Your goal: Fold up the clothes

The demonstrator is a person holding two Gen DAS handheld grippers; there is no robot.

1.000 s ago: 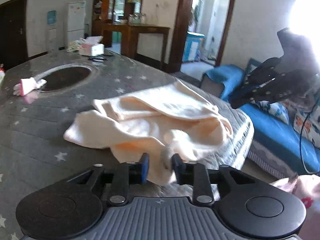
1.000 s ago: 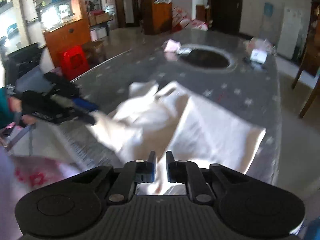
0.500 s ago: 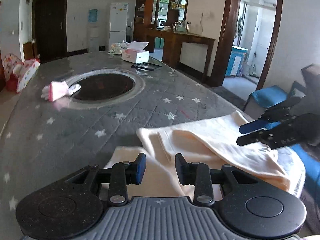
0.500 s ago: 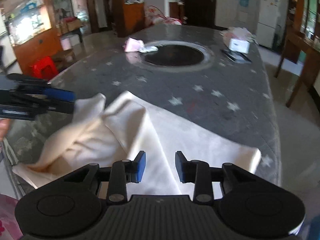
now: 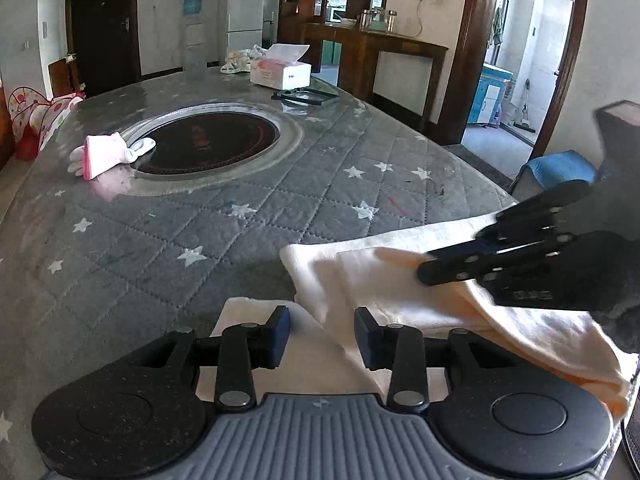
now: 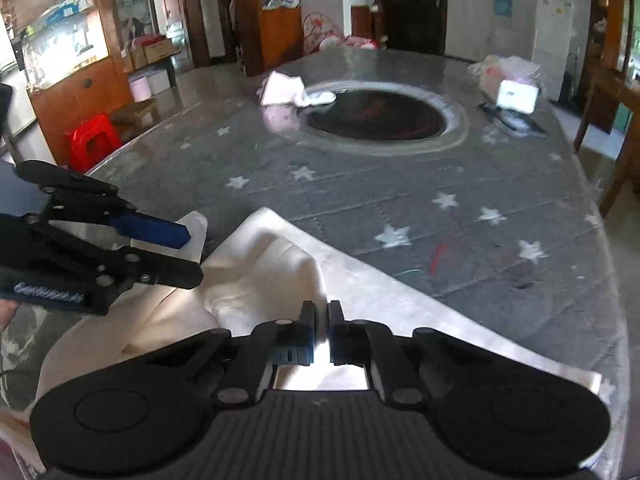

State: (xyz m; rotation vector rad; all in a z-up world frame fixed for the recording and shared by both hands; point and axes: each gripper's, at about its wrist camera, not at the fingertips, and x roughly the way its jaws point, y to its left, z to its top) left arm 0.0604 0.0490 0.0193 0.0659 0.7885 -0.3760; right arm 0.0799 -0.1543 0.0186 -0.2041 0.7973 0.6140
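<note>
A cream garment (image 5: 360,276) lies loosely folded at the near edge of the grey star-quilted table (image 5: 240,232). My left gripper (image 5: 322,334) is open just above its near layer, with nothing between the fingers. In the left wrist view my right gripper (image 5: 424,268) reaches in from the right, its fingers closed on an upper fold. In the right wrist view the right gripper (image 6: 322,318) shows only a narrow gap, with the bright garment (image 6: 260,276) in it. The left gripper (image 6: 194,256) hangs open at the left, beside a corner of the garment.
A round black hob (image 5: 208,140) sits in the table's middle, with a pink and white glove (image 5: 104,152) at its rim. A tissue box (image 5: 280,72) stands at the far end. A red stool (image 6: 94,140) and a blue sofa (image 5: 556,164) flank the table.
One second ago my left gripper held the garment; it has since let go and stands open. My right gripper was open half a second ago and has now shut on a fold.
</note>
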